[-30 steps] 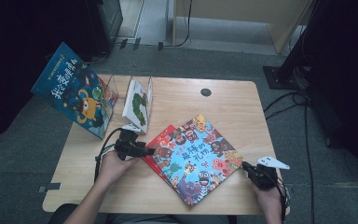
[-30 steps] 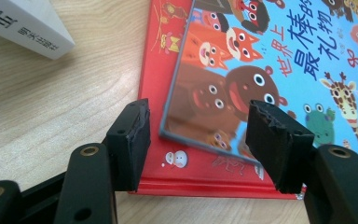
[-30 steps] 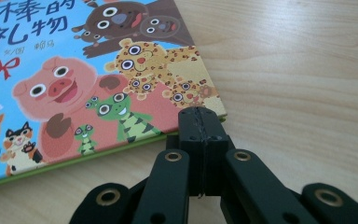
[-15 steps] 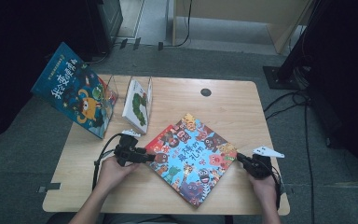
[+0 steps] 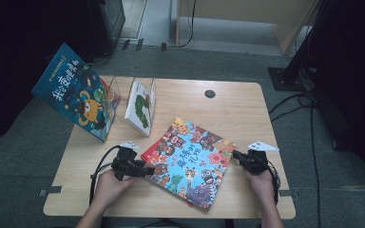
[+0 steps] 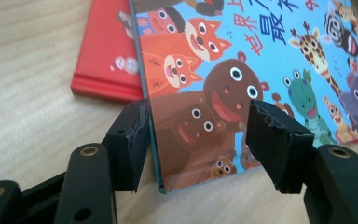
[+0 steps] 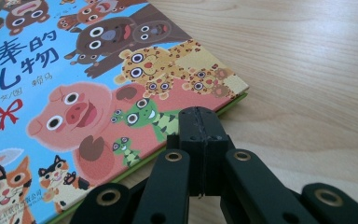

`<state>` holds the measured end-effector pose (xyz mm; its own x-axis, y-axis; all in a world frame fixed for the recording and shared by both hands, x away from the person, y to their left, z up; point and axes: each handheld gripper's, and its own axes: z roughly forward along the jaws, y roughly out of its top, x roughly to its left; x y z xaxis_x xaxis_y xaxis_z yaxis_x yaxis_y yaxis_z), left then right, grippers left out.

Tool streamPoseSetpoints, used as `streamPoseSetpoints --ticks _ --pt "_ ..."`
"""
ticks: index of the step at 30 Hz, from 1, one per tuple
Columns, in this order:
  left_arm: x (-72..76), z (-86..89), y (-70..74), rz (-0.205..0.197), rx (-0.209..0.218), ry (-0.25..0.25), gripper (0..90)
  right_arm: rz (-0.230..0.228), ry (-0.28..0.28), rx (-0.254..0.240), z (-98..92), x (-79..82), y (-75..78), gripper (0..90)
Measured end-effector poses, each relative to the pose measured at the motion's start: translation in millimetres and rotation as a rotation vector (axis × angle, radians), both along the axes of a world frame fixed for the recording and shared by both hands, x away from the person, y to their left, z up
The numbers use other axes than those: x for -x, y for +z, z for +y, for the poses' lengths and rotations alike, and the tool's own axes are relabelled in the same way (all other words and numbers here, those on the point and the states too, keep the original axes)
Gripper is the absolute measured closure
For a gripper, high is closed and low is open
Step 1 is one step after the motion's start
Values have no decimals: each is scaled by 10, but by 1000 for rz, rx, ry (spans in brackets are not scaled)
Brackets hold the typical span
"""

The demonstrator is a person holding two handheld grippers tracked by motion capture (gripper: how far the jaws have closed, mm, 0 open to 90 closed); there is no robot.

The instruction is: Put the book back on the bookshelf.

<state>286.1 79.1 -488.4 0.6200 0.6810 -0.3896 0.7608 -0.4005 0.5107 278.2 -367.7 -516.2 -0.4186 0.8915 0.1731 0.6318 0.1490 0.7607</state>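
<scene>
Left tongs [image 6: 198, 140], spread astride blue book's [image 5: 190, 161] desk-front corner; right tongs [image 7: 200, 123], clamped empty: slippage risked.

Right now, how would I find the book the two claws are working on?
Look at the wooden table, near the front edge between the person's hands. The animal book lies flat there, overlapping a red book. Unlike the two books standing behind, it has a light-blue cover crowded with cartoon animals.

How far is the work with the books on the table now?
Looks done: a blue book and a white book stand in the clear rack. In hand: the left gripper, open, straddles the animal picture book's edge; the right gripper, shut, sits at its opposite edge. Left: this book and the red book under it lie flat.
</scene>
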Motion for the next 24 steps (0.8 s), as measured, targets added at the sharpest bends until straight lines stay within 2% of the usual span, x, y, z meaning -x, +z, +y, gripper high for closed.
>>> streamPoseSetpoints --ticks 9,13,15,21,24 --pt "154 46 1 22 10 24 400 10 25 -7 79 -140 8 900" --pt "206 85 7 17 22 35 409 10 39 -9 125 -186 11 900" --pt "205 111 3 15 28 43 431 6 51 -14 148 -204 6 900" --pt "136 179 -45 14 38 85 416 14 66 -9 211 -255 15 900" --pt "78 175 -69 19 60 100 408 16 73 -8 223 -256 16 900"
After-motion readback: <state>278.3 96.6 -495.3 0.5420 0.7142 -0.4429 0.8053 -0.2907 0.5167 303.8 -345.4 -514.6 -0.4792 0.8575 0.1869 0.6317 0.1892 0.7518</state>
